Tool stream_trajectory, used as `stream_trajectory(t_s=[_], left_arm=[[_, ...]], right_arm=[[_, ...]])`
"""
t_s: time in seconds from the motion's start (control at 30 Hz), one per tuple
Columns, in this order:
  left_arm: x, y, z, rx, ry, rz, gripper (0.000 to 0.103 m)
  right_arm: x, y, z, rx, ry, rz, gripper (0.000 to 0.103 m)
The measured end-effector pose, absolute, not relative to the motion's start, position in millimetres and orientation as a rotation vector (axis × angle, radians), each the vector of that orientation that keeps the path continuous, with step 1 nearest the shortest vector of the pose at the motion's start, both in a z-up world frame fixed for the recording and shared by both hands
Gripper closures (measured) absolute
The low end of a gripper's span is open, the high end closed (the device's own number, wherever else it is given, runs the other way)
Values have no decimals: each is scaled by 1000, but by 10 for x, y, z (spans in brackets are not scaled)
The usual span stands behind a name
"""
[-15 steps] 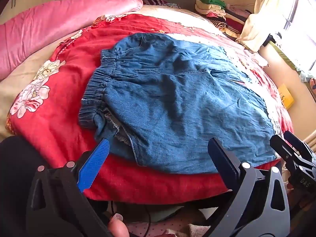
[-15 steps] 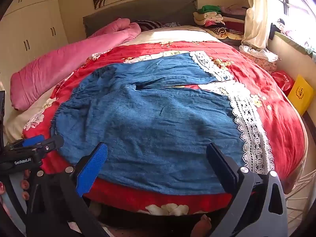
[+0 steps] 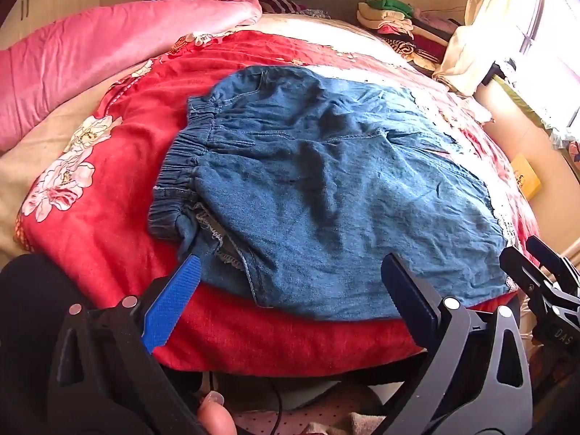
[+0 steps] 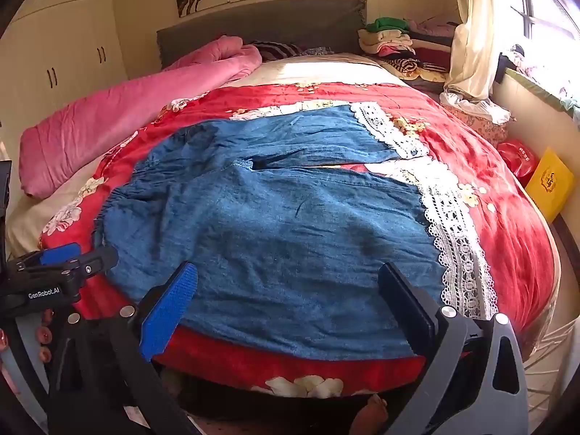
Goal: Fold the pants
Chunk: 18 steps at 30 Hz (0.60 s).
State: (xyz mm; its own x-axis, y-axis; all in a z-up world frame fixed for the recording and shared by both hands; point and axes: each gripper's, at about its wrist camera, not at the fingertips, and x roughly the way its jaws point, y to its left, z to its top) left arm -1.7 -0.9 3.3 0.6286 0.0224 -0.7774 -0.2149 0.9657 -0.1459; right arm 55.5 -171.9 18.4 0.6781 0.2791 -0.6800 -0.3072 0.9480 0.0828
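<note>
Blue denim pants (image 3: 326, 188) lie spread flat on the red floral quilt (image 3: 119, 137), elastic waistband (image 3: 181, 166) to the left, both legs running right to white lace hems (image 4: 453, 224). The pants also fill the right wrist view (image 4: 282, 232). My left gripper (image 3: 290, 286) is open and empty, hovering just short of the pants' near edge by the waist. My right gripper (image 4: 286, 293) is open and empty over the near leg's front edge. Each gripper shows at the side of the other view: the right gripper (image 3: 543, 282) and the left gripper (image 4: 61, 272).
A pink duvet (image 4: 119, 123) lies along the bed's left side. Folded clothes (image 4: 395, 40) are stacked at the headboard's right. A yellow box (image 4: 549, 181) and red bag (image 4: 516, 156) sit by the window wall. Bare feet (image 4: 369, 413) show below the bed's front edge.
Both grippers have shifted very slightly; the pants have not moved and both stay open.
</note>
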Motion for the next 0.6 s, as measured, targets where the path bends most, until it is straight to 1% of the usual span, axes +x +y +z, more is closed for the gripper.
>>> stream_trajectory(t_s=[0.6], left_arm=[[-25, 19, 44, -229, 878, 133, 9]], right_arm=[[537, -1724, 196, -51, 745, 331, 4]])
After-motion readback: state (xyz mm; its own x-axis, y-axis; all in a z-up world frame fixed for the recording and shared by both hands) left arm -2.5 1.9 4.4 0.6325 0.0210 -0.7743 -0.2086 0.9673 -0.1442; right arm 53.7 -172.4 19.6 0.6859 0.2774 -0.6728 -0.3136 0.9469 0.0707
